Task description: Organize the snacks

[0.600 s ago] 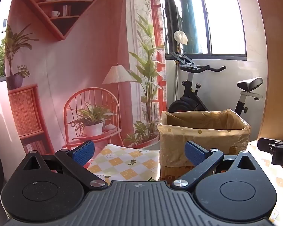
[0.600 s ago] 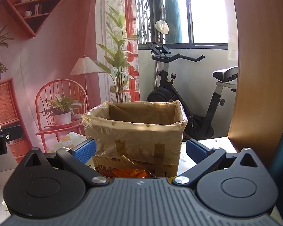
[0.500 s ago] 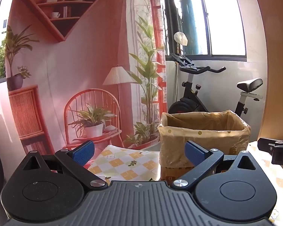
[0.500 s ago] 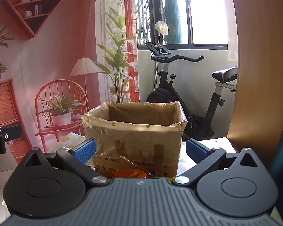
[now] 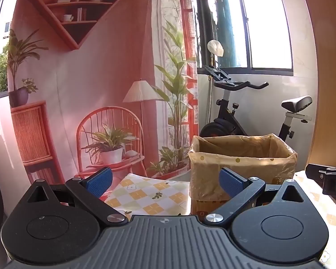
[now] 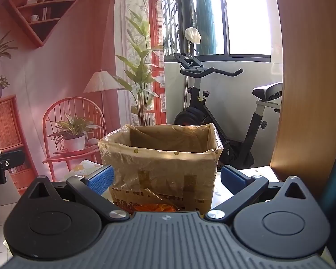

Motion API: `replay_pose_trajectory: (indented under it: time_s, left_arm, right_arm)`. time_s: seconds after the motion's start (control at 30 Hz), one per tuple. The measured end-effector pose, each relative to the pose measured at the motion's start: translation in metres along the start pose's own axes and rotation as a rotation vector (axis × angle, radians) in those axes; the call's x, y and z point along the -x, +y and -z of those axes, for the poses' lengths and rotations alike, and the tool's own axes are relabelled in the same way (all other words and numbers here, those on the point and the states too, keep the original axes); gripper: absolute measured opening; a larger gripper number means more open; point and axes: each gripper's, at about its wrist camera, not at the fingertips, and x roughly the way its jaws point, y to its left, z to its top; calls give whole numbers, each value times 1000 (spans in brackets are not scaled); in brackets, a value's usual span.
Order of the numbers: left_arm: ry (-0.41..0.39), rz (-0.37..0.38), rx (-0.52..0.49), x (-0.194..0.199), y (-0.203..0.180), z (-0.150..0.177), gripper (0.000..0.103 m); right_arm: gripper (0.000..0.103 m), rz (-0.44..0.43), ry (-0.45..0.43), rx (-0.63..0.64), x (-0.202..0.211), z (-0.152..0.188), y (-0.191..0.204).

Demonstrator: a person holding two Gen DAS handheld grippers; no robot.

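A cardboard box (image 5: 242, 165) lined with a dotted plastic bag stands on the checked tablecloth (image 5: 150, 195); it also shows in the right wrist view (image 6: 163, 163). My left gripper (image 5: 165, 180) is open and empty, to the left of the box and short of it. My right gripper (image 6: 166, 178) is open and empty, straight in front of the box. An orange snack packet (image 6: 156, 207) lies low at the box's near side, mostly hidden by my right gripper's body. The box's inside is hidden.
The right gripper's side (image 5: 329, 177) shows at the right edge of the left wrist view; the left gripper's side (image 6: 2, 165) shows at the left edge of the right wrist view. A wooden panel (image 6: 302, 89) stands right. An exercise bike (image 6: 212, 112) stands behind the table.
Both views have shifted very slightly; the box sits a touch lower in the left wrist view. Both grippers stay open and empty.
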Motion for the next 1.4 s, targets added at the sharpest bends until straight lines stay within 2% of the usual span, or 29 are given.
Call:
replay_pose_trajectory:
  time_s: [1.4]
  left_arm:
    - [-12,1,4,4,0,-2,101]
  right_arm:
    - [103,1,-1,-1,1,1,1]
